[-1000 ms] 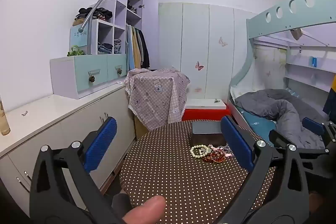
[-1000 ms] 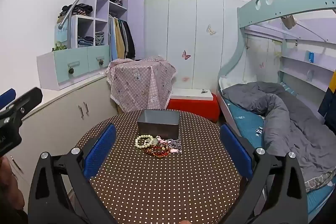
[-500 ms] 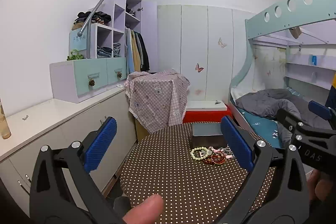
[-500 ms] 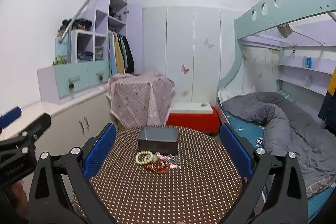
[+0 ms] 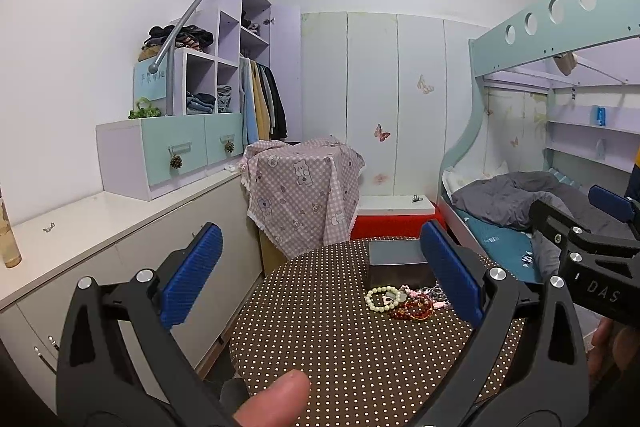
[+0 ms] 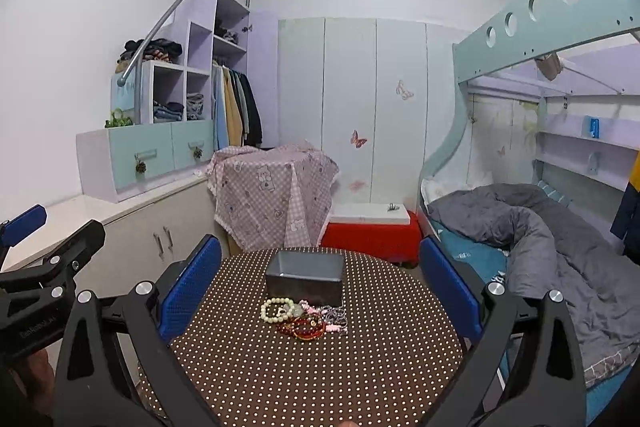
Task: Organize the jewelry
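The biggest thing ahead of me is the bunk bed (image 6: 540,23) along the right wall, its lower bunk heaped with a grey duvet (image 6: 532,231). Across the far wall stands the white wardrobe (image 6: 360,107) with butterfly stickers, and to the left the stepped shelving (image 5: 216,67) with hanging clothes and folded piles, above a long white cabinet (image 5: 132,227). A pink checked cloth (image 6: 276,203) is draped over something in front of the wardrobe, and a red box (image 6: 368,239) with a white top sits beside it.

Nearer to me is the round table (image 6: 320,367) in its brown dotted cover. Toward its far edge stands a grey rectangular box (image 6: 306,277), open at the top. The jewelry lies in a small heap on the cloth just in front of that box: a cream bead bracelet (image 6: 277,309) on the left, a red bead bracelet (image 6: 306,329) touching it, and some pink and darker pieces (image 6: 334,319) tangled to the right (too small for me to sort out one from another).

My left gripper (image 5: 320,275) hangs over the table's left side, fingers spread wide with nothing between them; my thumb (image 5: 276,401) shows at the bottom edge. My right gripper (image 6: 320,291) faces the heap squarely, likewise spread wide and empty, the jewelry lying beyond its blue pads (image 6: 190,289).
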`<state>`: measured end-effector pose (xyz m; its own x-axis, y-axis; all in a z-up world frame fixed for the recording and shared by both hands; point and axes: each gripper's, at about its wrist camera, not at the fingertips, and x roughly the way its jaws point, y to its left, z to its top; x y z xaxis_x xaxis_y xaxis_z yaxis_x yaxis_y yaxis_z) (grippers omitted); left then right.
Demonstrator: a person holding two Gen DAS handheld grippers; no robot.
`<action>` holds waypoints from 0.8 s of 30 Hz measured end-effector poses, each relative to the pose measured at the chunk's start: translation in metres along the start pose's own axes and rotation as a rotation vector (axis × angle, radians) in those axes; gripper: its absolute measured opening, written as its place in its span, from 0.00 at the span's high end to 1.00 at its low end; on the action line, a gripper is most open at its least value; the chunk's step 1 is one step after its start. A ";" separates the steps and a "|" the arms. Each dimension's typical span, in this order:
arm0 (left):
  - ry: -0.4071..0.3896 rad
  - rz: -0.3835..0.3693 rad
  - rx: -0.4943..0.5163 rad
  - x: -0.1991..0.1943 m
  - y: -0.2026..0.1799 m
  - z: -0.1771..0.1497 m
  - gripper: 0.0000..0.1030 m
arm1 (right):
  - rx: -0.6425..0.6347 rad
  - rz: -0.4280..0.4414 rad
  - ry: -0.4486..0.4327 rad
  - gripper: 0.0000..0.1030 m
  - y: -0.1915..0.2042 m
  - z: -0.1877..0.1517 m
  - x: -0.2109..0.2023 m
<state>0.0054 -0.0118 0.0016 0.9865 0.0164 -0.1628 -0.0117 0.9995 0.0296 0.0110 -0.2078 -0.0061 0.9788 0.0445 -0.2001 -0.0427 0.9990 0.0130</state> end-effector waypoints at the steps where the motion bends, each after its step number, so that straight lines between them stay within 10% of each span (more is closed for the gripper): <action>1: 0.001 -0.001 0.000 0.001 0.000 -0.001 0.06 | 0.000 0.002 -0.001 0.08 0.000 -0.001 0.000; 24: 0.079 -0.026 0.000 0.053 -0.017 -0.020 0.06 | -0.015 -0.008 0.051 0.08 -0.015 -0.011 0.040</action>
<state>0.0548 -0.0274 -0.0268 0.9705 -0.0078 -0.2409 0.0140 0.9996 0.0243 0.0488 -0.2207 -0.0251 0.9676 0.0362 -0.2501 -0.0382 0.9993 -0.0030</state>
